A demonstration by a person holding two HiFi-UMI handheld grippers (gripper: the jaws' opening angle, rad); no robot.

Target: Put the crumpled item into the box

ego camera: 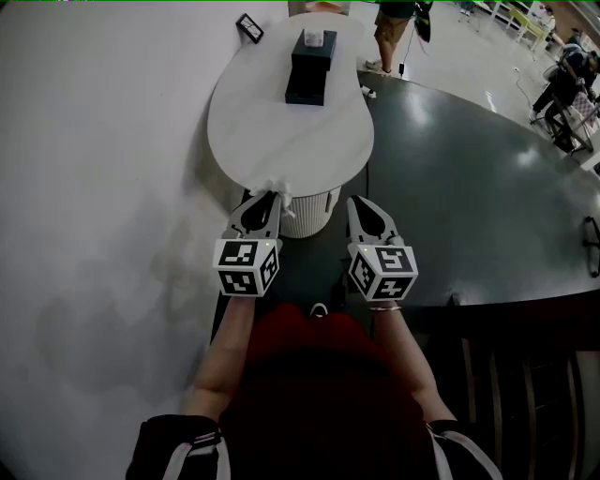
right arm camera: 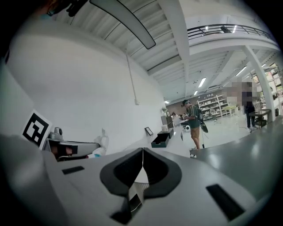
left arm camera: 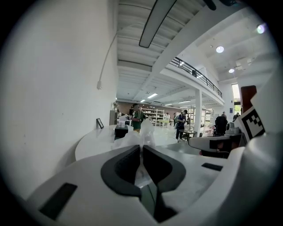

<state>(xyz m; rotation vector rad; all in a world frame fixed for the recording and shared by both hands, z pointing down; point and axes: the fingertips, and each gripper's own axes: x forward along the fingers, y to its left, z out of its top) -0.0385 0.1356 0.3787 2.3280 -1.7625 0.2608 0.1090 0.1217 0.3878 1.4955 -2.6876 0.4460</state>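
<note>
A crumpled white item [ego camera: 278, 187] hangs at the near edge of the white oval table [ego camera: 281, 131]. My left gripper [ego camera: 270, 195] is shut on it. In the left gripper view the crumpled item [left arm camera: 138, 136] bulges out past the closed left gripper [left arm camera: 142, 148]. The dark open box [ego camera: 307, 80] lies at the table's far end, with a smaller box holding something white on top; the dark box [left arm camera: 120, 131] shows far ahead of the left jaws. My right gripper [ego camera: 355, 202] hovers beside the table's near right edge, shut and empty, and the right gripper [right arm camera: 143, 152] points toward the box [right arm camera: 161, 140].
A large dark round table [ego camera: 469, 187] fills the right side. A small picture frame [ego camera: 249, 27] stands at the white table's far left. A person [ego camera: 394, 28] stands beyond the table. The white table's ribbed pedestal [ego camera: 309, 211] is just below my grippers. A white wall runs along the left.
</note>
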